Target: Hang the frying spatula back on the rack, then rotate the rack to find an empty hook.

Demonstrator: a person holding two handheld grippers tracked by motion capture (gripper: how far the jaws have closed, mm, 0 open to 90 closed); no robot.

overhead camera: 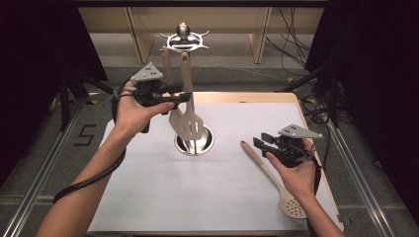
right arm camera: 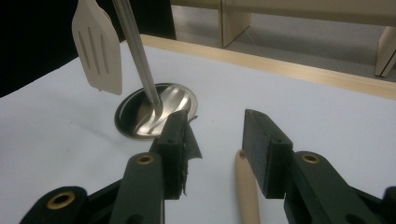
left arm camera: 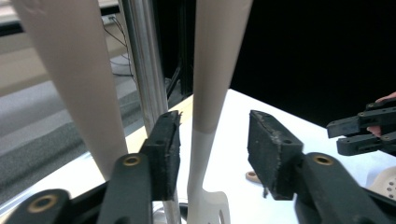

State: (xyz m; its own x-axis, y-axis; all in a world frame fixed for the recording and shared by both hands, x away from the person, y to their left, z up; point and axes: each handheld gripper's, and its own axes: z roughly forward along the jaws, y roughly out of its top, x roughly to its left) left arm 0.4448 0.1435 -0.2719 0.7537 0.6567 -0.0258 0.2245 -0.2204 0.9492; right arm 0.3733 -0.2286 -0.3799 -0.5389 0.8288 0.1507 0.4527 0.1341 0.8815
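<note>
A: Why is the left hand-held gripper (overhead camera: 182,96) up by the rack (overhead camera: 183,40) rather than down on the desk (overhead camera: 148,197)?

B: It is level with the handle of the slotted spatula (overhead camera: 188,116), which hangs from the rack's ring over the round steel base (overhead camera: 194,140). In the left gripper view that handle (left arm camera: 208,84) stands between the pads (left arm camera: 268,149) without touching either; the jaws stand apart, so I judge the spatula hangs by itself.

A: And the second handle (overhead camera: 166,66) beside it?

B: Another utensil on the same ring, just beside the gripper. Hanging keeps both blades off the desk.

A: What about the right hand-held gripper (overhead camera: 263,144)?

B: Open as well, holding nothing, resting low with the palm up. The right gripper view looks along its jaws at the wooden handle (right arm camera: 247,191) of the perforated spoon (overhead camera: 276,185), which lies flat on the white sheet. Probably that spoon is next to be hung, though the jaws do not touch it.
</note>
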